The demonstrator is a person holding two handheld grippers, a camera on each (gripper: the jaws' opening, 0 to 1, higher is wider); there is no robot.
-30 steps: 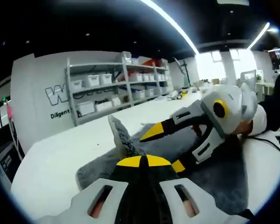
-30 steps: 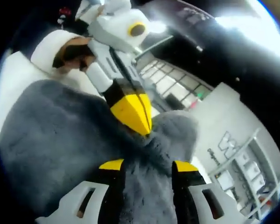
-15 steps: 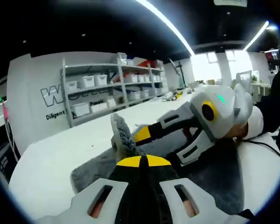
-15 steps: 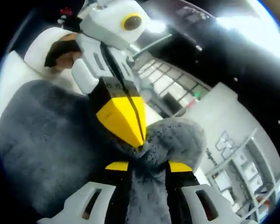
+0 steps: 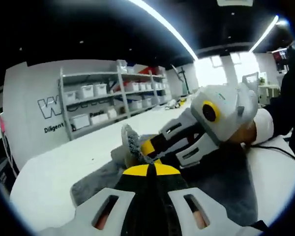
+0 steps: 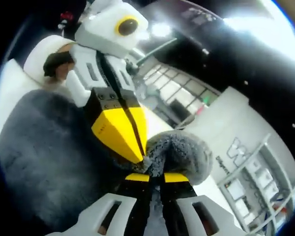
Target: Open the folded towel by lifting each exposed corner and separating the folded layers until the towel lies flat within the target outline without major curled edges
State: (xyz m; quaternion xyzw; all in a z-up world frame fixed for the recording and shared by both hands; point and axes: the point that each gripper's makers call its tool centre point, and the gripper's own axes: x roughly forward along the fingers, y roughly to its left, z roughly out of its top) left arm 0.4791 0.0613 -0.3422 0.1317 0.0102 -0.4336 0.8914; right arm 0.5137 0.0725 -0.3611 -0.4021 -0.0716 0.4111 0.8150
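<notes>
In the left gripper view, far to the left, a white wall with dark lettering (image 5: 49, 105) and next to it a metal shelf rack (image 5: 113, 98) loaded with white bins, all behind a wide white table (image 5: 54, 167). On the table, the grey towel (image 5: 226, 191), spread dark and fluffy from the lower left across to the right. At the bottom centre, the left gripper (image 5: 150, 169), yellow tips pressed together on a raised corner of the towel, which stands up as a narrow fold just above the tips. Right beside that fold, the right gripper (image 5: 147, 147) coming in from the right, its yellow tips against the same raised cloth, its white body held by a hand in a white cuff (image 5: 258, 128). Above, long ceiling lights (image 5: 162, 24). In the right gripper view, at the left, the towel (image 6: 44, 157) lying over the white table (image 6: 5, 88). Near the centre, the left gripper (image 6: 137, 157) pointing down, yellow jaws closed, tips buried in the cloth. Directly below it, the right gripper (image 6: 156, 177), yellow tips nearly together and pinching a bunched lump of towel that bulges up just to the right. Further right, the white wall and the shelf rack (image 6: 265, 191).
</notes>
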